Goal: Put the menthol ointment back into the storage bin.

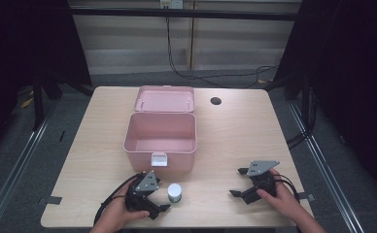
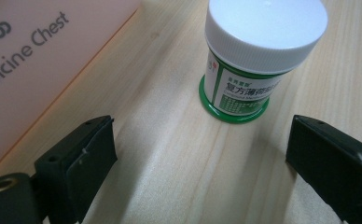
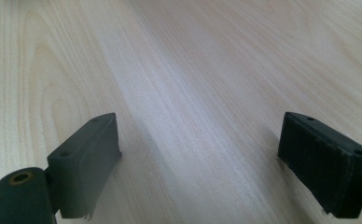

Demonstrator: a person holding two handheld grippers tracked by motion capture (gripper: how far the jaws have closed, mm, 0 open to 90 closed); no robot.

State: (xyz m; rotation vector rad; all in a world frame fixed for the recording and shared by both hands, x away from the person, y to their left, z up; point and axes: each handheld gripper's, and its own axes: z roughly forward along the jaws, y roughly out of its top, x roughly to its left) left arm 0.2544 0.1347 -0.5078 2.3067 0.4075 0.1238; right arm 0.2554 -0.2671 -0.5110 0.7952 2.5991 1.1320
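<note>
High view: pink medicine chest [image 1: 160,139] at mid-surface [image 1: 235,141], lid thrown back, interior bare. White-capped jar [image 1: 175,192] stands upright on the surface just in front of the chest, beside the left tongs [image 1: 158,200], not yet gripped. Right tongs [image 1: 241,182] well apart to the right, idle.

Left gripper view: jar [image 2: 258,56], green base, printed label, ahead of the jaws and toward the right one; jaws wide, nothing between them. Chest wall [image 2: 34,70] at left.

Right gripper view: jaws wide over bare wood [image 3: 193,70].

Status, judged: chest opened; grasping the jar and placing it inside outstanding.
</note>
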